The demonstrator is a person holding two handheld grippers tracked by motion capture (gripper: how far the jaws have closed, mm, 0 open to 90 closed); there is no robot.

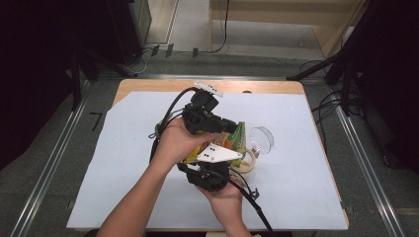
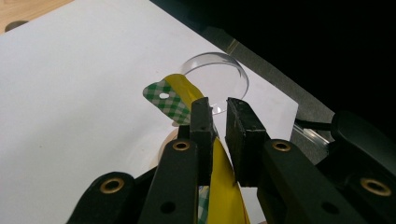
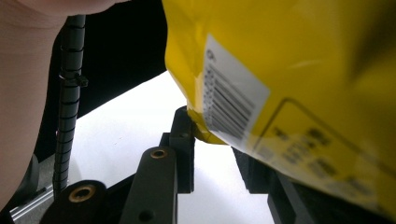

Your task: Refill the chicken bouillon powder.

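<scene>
Right gripper (image 1: 216,159): lowest in the high view, just below frame centre, held in a hand (image 1: 225,197) that enters from the bottom edge. In the right gripper view its two black jaws stand a little apart, with a bottom corner of the yellow packet (image 3: 299,84) between them; the left jaw touches that corner, but the far jaw is hidden behind the packet, so I cannot tell whether the pads press on it.

Yellow packet (image 1: 232,140): centre of the high view, between the two grippers, above the white sheet (image 1: 128,163). A white barcode label (image 3: 233,100) shows on it in the right gripper view.

Left gripper (image 1: 228,127): just above the packet in the high view, held in the other hand (image 1: 175,140). In the left gripper view the jaws are nearly closed on the packet's upper edge, yellow film (image 2: 224,186) running up between the pads; a green-checked tab (image 2: 168,100) sticks out past the tips.

Tape roll (image 1: 247,165): on the sheet, just right of the right gripper, partly hidden by it.

Clear round lid (image 1: 262,139): right of the packet in the high view; upper centre in the left gripper view, beyond the jaws.

Table (image 1: 148,85): wood edge shows along the far side of the sheet.
</scene>
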